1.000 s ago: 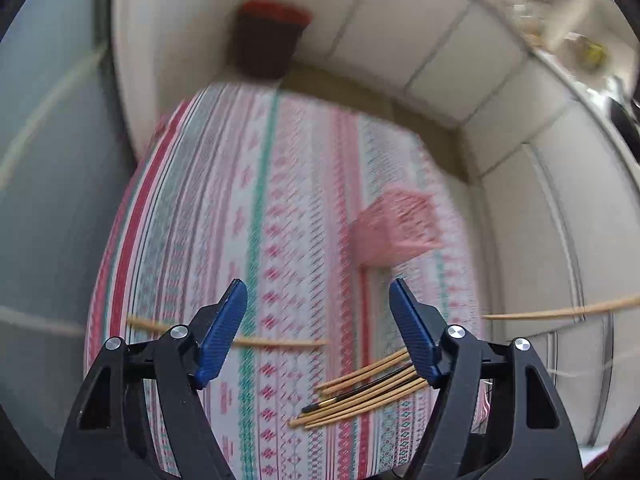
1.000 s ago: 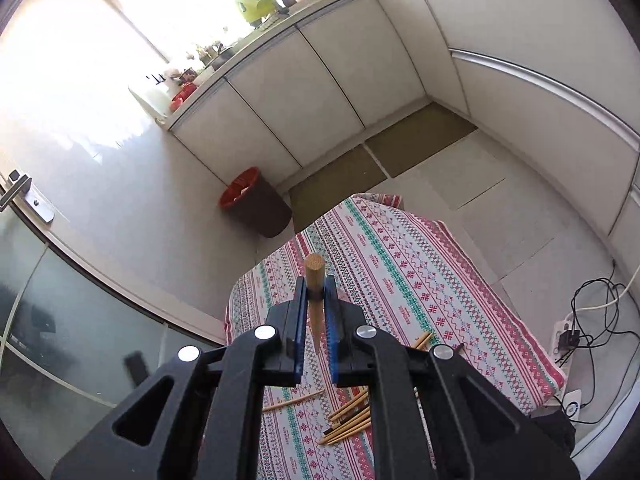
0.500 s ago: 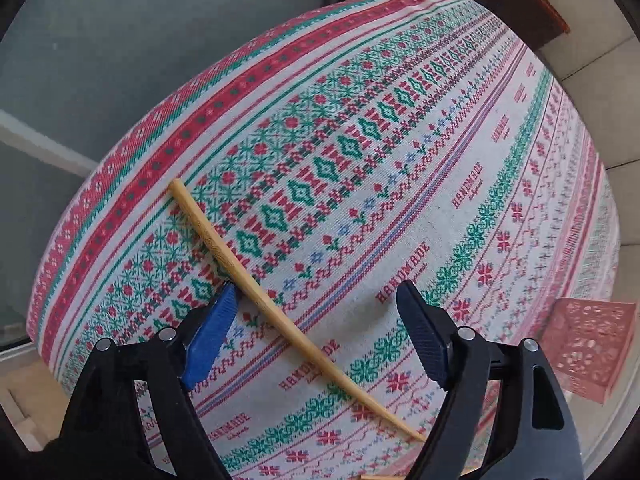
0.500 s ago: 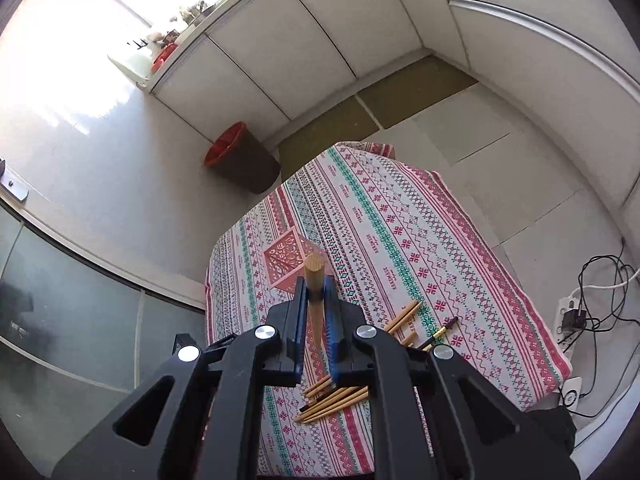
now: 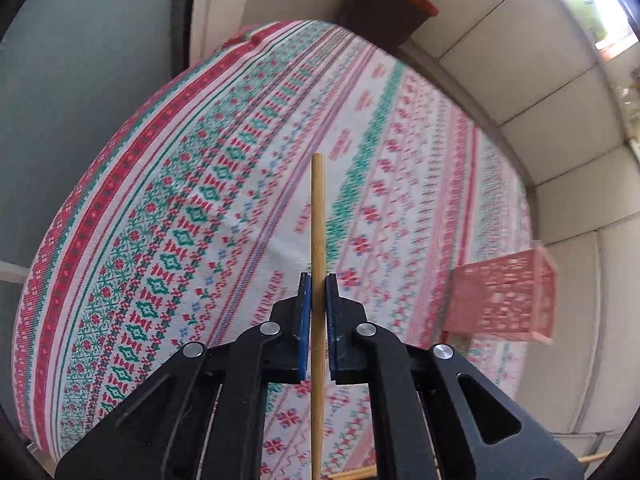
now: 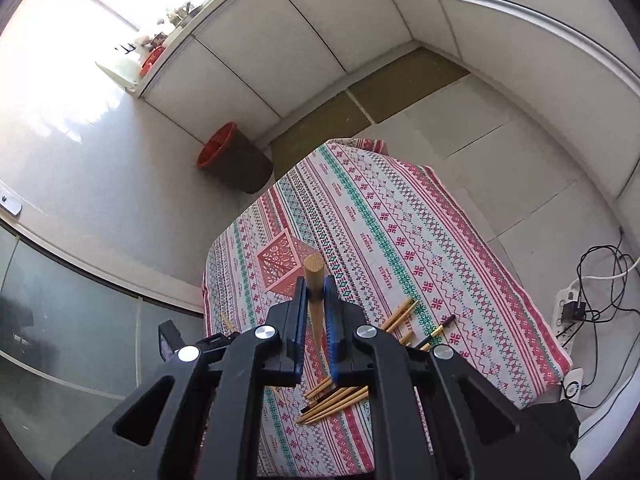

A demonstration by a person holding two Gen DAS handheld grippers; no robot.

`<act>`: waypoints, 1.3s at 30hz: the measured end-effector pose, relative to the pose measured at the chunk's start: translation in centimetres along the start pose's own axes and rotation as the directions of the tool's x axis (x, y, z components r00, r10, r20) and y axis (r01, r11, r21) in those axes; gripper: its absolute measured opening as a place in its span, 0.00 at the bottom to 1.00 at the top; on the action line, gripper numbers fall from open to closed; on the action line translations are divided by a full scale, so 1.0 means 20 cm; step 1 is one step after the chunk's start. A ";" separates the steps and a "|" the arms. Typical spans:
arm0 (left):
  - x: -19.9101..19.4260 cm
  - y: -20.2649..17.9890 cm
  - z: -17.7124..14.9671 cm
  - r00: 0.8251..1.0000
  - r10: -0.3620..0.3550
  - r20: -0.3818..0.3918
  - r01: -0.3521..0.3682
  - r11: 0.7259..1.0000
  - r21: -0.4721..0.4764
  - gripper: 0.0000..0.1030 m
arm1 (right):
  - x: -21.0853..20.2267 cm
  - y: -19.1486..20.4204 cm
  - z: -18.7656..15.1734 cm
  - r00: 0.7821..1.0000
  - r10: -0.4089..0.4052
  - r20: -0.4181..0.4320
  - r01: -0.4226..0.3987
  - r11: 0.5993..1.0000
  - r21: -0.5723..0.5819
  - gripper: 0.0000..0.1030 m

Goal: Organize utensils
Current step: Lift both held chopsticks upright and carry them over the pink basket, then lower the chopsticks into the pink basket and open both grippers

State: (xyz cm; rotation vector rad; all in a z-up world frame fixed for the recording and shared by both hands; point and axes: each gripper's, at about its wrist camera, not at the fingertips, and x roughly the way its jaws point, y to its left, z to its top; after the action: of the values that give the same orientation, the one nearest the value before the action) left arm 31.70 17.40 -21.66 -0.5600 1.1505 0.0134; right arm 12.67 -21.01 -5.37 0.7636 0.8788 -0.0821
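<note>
My left gripper is shut on a bamboo chopstick that points forward over the patterned tablecloth. A pink lattice basket stands to its right on the table. My right gripper is shut on another bamboo chopstick, held high above the table. From there the pink basket is just left of the fingertips. A pile of several loose chopsticks lies on the cloth below, with more chopsticks to the right.
A dark bin with a red rim stands on the floor beyond the table; it also shows in the left wrist view. A power strip with cables lies on the floor at right. White cabinets line the walls.
My left gripper has closed on the single chopstick that lay on the cloth and lifted it. My right gripper has tilted down, bringing the basket and pile into view.
</note>
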 end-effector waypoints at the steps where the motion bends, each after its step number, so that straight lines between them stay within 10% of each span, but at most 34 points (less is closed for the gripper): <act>1: -0.09 -0.02 0.01 0.998 -0.062 0.023 0.061 0.998 0.020 0.06 | -0.01 0.01 0.00 1.000 0.009 0.001 -0.009 1.000 0.001 0.09; 9: -0.66 -0.21 -0.19 0.921 -0.314 0.229 0.251 0.930 0.268 0.06 | -0.09 0.15 0.04 0.998 0.044 0.045 -0.043 0.998 -0.035 0.09; 18: -1.00 -0.65 -0.29 0.667 -0.471 0.578 0.197 0.859 0.473 0.06 | -0.15 0.43 0.19 0.976 0.077 0.203 -0.045 0.986 -0.160 0.08; 22: -0.90 -0.88 -0.31 0.608 -0.506 0.611 0.149 0.829 0.538 0.06 | -0.07 0.52 0.22 0.966 0.061 0.252 0.005 0.967 -0.253 0.09; 26: -0.76 -1.03 -0.33 0.602 -0.524 0.602 0.110 0.801 0.588 0.06 | 0.06 0.54 0.24 0.963 0.049 0.264 0.041 0.946 -0.322 0.09; 39: -0.36 -1.01 -0.29 0.672 -0.453 0.586 0.035 0.810 0.586 0.07 | 0.37 0.55 0.24 0.964 0.061 0.259 0.056 0.906 -0.420 0.09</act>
State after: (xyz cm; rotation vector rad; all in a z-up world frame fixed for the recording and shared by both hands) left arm 29.59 -0.46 -8.81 -0.1612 0.2593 -0.3124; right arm 24.78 -14.23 -2.51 0.3325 0.6056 0.0106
